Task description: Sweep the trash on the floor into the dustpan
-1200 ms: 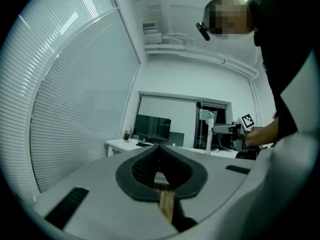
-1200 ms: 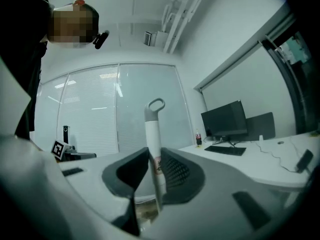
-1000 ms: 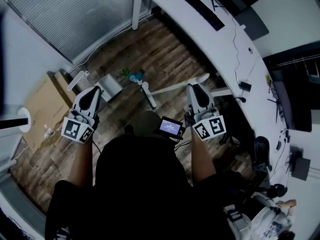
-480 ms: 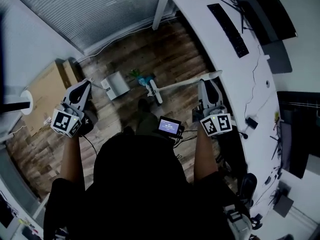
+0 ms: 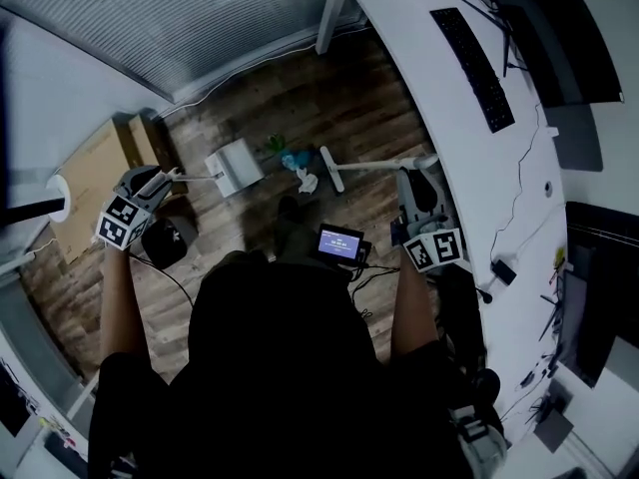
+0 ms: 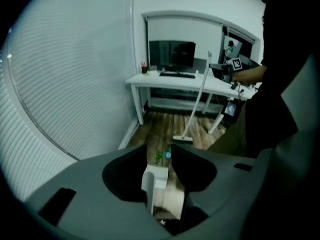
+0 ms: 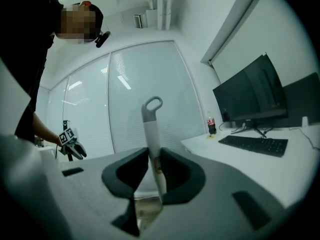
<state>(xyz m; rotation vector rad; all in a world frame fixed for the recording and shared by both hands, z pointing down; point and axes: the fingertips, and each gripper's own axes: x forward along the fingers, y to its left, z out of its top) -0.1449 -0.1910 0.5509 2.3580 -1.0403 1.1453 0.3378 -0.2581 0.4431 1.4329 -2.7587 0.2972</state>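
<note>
left gripper (image 5: 155,178) – jaws wide, just been opening. the dustpan (image 5: 237,166) sits ahead of it, and its thin white handle reaches in between the jaws, with no pad pressing on it.

right gripper (image 7: 154,156) – clamped on the broom (image 5: 371,165) handle, loop end sticking up past the jaws.

trash (image 5: 292,158) – green and blue bits and a white scrap on the wood floor (image 5: 300,98), between the two grippers. the dustpan is just beside it on the left gripper's side, the broom head on the right gripper's side.
</note>
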